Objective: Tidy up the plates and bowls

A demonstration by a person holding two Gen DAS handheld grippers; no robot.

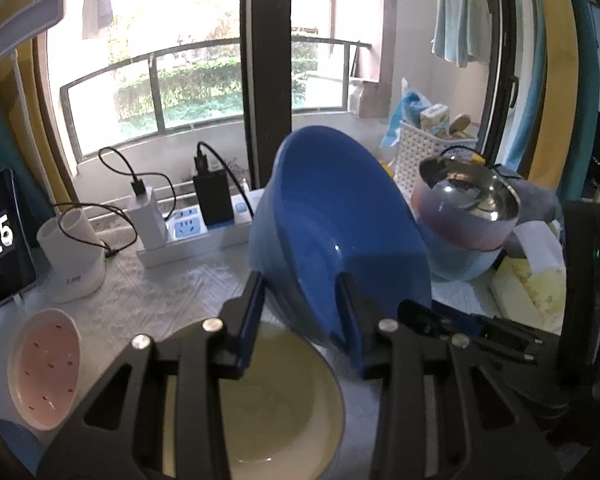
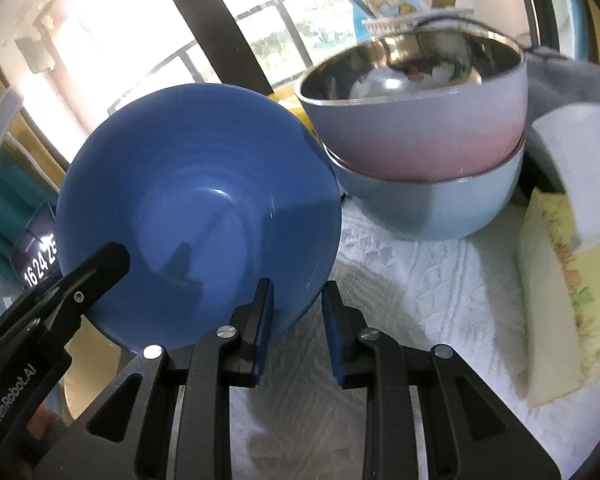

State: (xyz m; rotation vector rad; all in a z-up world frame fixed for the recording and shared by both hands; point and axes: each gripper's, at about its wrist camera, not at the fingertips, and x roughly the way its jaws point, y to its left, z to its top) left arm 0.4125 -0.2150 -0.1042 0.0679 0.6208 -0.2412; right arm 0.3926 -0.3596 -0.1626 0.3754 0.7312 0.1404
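**Blue bowl tipped up in left tongs**

Left tongs [image 1: 302, 300] clamp the rim of the blue bowl [image 1: 340, 220], held tilted over a cream bowl [image 1: 276, 400] on the counter [image 2: 420, 280]. Right tongs [image 2: 298, 312] sit narrow w/ the bowl's lower edge between the pads; can't tell if they press. Pink bowl [image 2: 416, 132] w/ steel lining nested in pale blue bowl [image 2: 432, 208] just beside. Pink dish [image 1: 46, 368] at left.
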